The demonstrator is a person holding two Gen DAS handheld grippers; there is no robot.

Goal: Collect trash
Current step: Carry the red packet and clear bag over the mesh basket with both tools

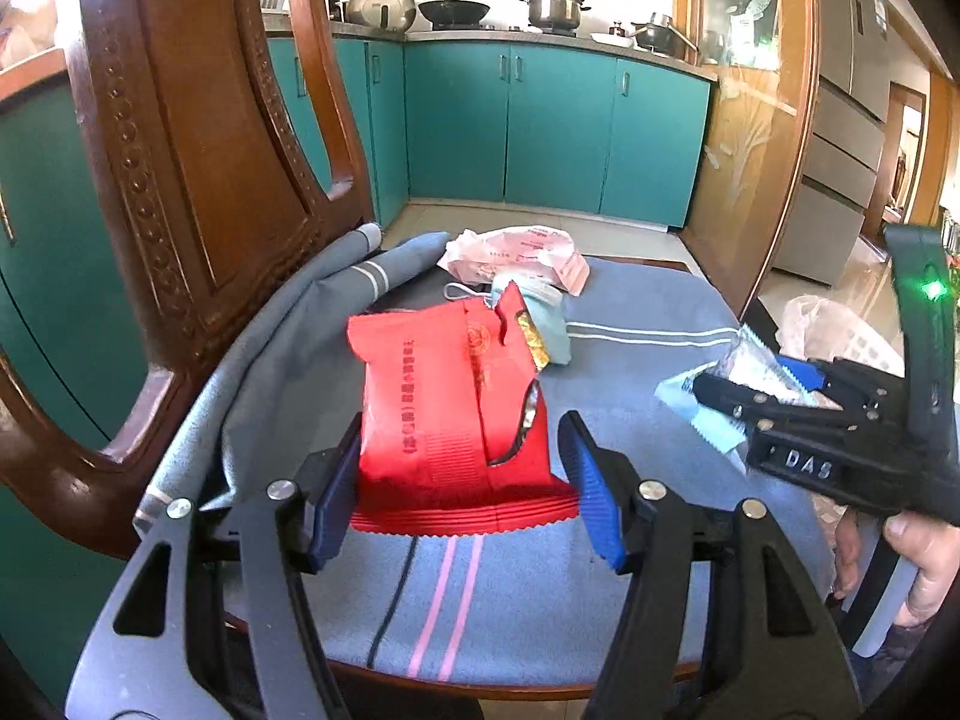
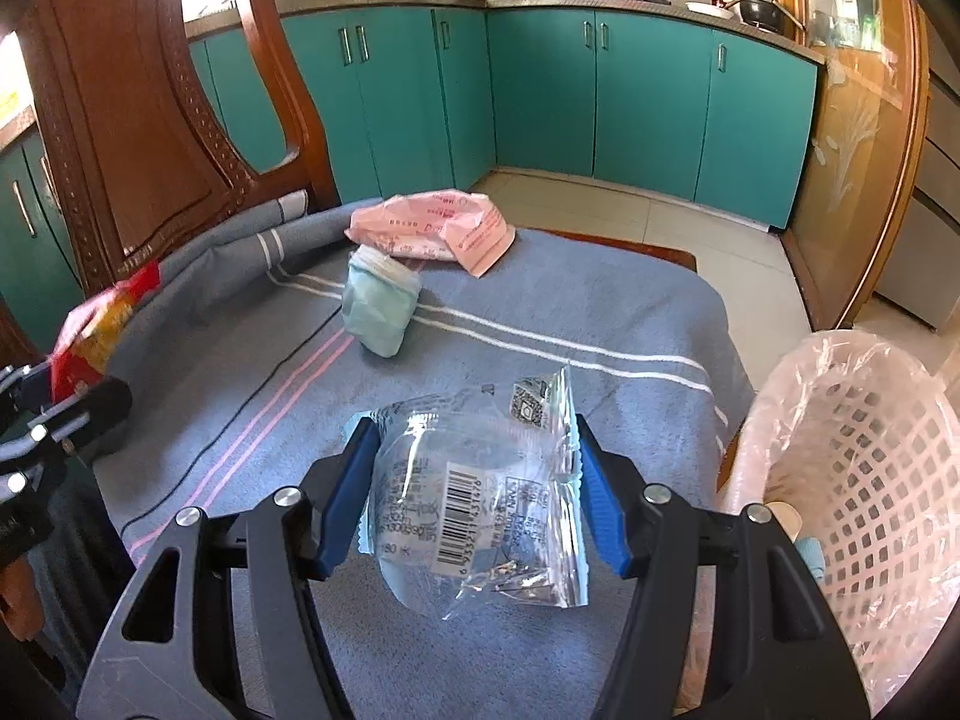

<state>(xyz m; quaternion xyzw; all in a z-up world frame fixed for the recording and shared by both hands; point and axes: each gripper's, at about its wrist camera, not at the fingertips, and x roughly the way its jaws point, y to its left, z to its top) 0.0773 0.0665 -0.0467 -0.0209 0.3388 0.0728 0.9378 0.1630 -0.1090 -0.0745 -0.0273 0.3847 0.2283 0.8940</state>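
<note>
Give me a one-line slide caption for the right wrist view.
Right tool grips a clear plastic wrapper above the grey blanket, beside the lined pink basket.

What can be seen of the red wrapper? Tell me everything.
The red wrapper is a glossy foil-lined snack packet with printed lettering, a crimped zigzag bottom seam and a torn front showing silver and gold inside. It is empty-looking and crumpled, held upright between the blue pads of the left hand-held gripper, lifted above the grey striped cloth on the chair. In the right wrist view it appears at the left edge.
</note>
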